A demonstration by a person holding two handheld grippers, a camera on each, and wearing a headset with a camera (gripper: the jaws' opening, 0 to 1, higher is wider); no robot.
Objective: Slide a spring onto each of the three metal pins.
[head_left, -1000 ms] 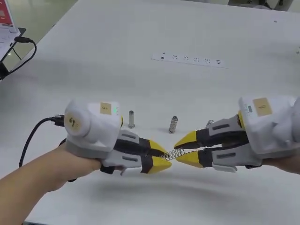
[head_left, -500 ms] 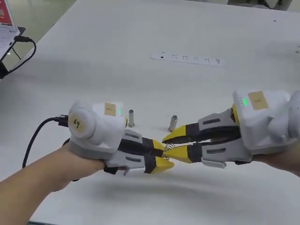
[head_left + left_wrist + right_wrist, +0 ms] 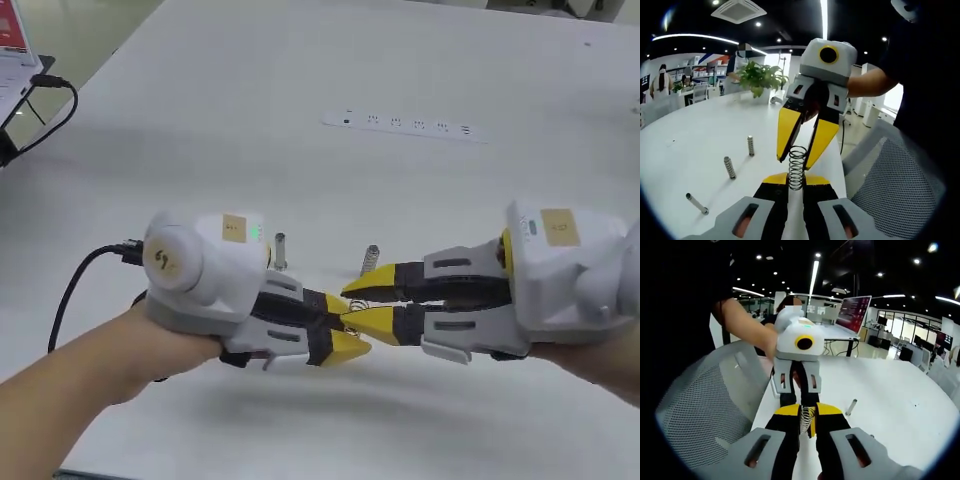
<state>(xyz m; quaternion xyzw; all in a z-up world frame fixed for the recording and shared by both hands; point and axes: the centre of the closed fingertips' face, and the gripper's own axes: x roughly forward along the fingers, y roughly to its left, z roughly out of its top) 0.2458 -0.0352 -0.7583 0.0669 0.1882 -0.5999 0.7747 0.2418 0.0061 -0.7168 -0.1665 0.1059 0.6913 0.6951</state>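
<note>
A: Entry: spring (image 3: 796,167); where?

B: Off the table (image 3: 420,70); in the air between the two sets of jaws, which meet tip to tip; its axis runs along both.

A: Left gripper (image 3: 795,179)?

B: Jaws close together on the spring's near end; in the left gripper view the coil rises straight out from between the yellow tips; reads as clamped.

A: Right gripper (image 3: 808,412)?

B: Jaws a little apart; one tip either side of the spring's far end; the coil sits in the gap; cannot tell whether the tips press it or only flank it.

A: On the table?

B: One pin (image 3: 280,252) upright, just beyond the left gripper; a second spring (image 3: 370,262) upright near it, beyond the meeting tips; both apart from the held spring; in the left gripper view a lying pin (image 3: 696,203) rests flat, nearer that camera; a power strip (image 3: 405,127) well back.
</note>
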